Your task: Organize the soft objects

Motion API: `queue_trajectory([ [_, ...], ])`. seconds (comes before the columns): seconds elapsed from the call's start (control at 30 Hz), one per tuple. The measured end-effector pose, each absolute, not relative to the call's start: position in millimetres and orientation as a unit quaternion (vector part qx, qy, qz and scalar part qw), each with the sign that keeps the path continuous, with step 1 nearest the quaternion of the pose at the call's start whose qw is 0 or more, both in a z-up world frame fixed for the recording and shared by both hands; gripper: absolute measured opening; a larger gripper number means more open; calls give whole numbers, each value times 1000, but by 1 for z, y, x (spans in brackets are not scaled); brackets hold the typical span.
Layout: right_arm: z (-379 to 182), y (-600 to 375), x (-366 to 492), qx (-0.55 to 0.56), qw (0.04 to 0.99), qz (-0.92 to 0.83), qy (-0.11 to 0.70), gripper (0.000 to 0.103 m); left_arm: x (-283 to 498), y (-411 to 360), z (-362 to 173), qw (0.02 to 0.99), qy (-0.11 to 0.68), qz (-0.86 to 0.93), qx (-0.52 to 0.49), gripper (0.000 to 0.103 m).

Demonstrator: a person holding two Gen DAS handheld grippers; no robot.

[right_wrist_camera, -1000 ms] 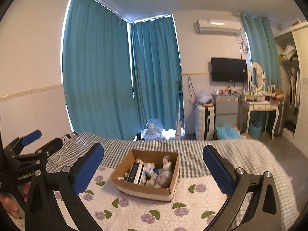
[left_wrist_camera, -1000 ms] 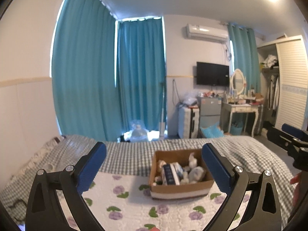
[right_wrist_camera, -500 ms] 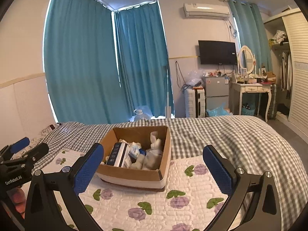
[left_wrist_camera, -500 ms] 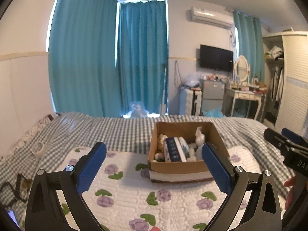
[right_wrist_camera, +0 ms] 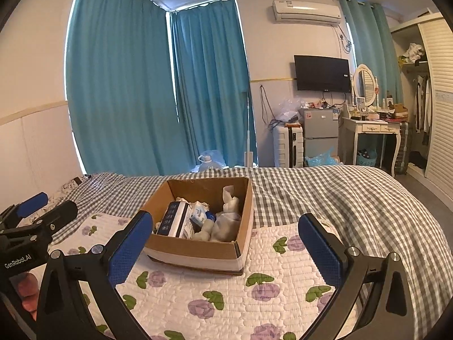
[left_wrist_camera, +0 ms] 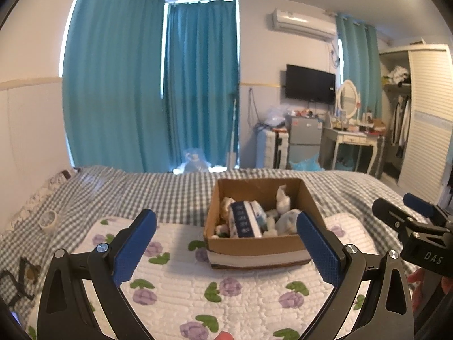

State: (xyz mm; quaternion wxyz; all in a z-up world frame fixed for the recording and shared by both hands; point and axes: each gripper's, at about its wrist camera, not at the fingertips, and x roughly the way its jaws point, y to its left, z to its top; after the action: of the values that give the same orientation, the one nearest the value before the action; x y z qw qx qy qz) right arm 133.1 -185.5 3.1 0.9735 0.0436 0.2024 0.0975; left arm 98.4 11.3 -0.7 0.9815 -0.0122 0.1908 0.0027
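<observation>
Nearest me, my left gripper [left_wrist_camera: 226, 243] and right gripper [right_wrist_camera: 226, 240] both hang over the floral quilted pad [right_wrist_camera: 226, 291] with their blue pads spread wide and nothing between them. Just beyond, the cardboard box [right_wrist_camera: 198, 252] sits on the pad's far edge. The soft objects [right_wrist_camera: 223, 221] lie heaped inside it — a pale plush toy, a tissue pack and a dark blue-and-white packet, all pressed together. None lie loose on the pad or on the bedding that I can see.

As I judge it, this fits two stages: everything gathered into the box and the sorting finished, or a full box waiting to be emptied and laid out. The pictures don't settle which.

The pad lies on a grey checked bedspread [right_wrist_camera: 325, 192]; a tape roll [left_wrist_camera: 48, 219] rests near the bed's left edge. Beyond the bed's far edge — teal curtains [right_wrist_camera: 127, 85], a white suitcase, a small fridge, a dressing table with an oval mirror, a wall television, an air conditioner and an open wardrobe.
</observation>
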Motion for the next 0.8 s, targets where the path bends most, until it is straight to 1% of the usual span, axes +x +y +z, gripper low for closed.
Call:
queue_trajectory([
  [0.8, 8, -188, 132, 41, 973, 97, 205, 103, 100, 5, -9, 979, 204, -1, -12, 101],
])
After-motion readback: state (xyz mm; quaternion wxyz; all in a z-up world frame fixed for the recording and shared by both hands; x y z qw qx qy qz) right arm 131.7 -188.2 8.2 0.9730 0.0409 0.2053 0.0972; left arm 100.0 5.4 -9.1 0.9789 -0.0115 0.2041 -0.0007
